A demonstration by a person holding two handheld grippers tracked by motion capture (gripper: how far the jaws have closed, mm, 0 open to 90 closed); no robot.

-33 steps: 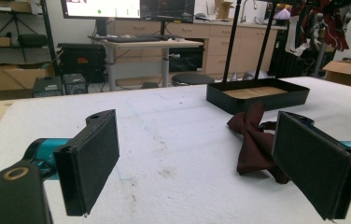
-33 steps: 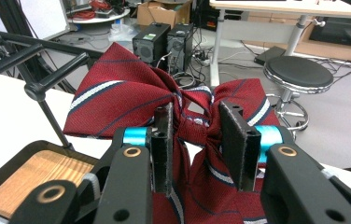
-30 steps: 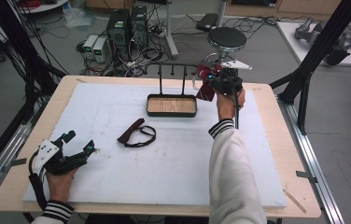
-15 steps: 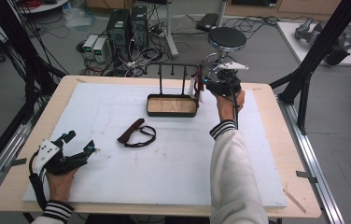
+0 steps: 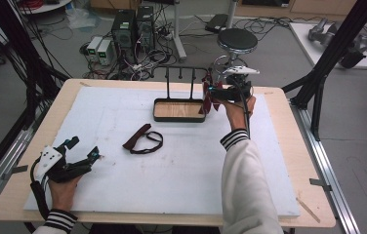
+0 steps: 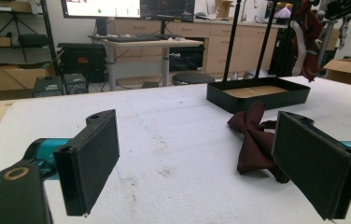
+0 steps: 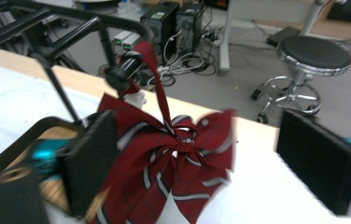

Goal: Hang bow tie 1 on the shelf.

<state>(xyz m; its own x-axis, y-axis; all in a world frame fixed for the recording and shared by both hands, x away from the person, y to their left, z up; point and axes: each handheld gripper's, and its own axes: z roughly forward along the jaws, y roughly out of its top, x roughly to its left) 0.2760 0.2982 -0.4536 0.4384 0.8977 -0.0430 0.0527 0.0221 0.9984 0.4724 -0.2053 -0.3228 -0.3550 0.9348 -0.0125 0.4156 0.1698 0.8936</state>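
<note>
White table pad [image 5: 172, 185]: two bow ties, one striped [image 7: 173, 158] hanging on rack [image 5: 179, 73], blurred; one plain [image 6: 253, 135] lying flat, partly hidden. Left gripper [image 6: 197, 158] spread, empty. Right gripper [image 7: 197, 158] just opened, tie between jaws, unpressed.

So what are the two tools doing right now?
Left tool: open, holding nothing.
Right tool: just opened, striped bow tie hangs between its jaws.

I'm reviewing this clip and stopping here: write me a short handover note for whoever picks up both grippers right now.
Right gripper: jaws have just been opening, open, striped bow tie between them, its strap hung on the rack peg.
Left gripper: open, holding nothing, resting at the near left of the table.
Plain dark red bow tie: lying flat on the white mat.
Done: striped tie hung.
Left: back the right gripper away, then probably hang the plain tie.
</note>
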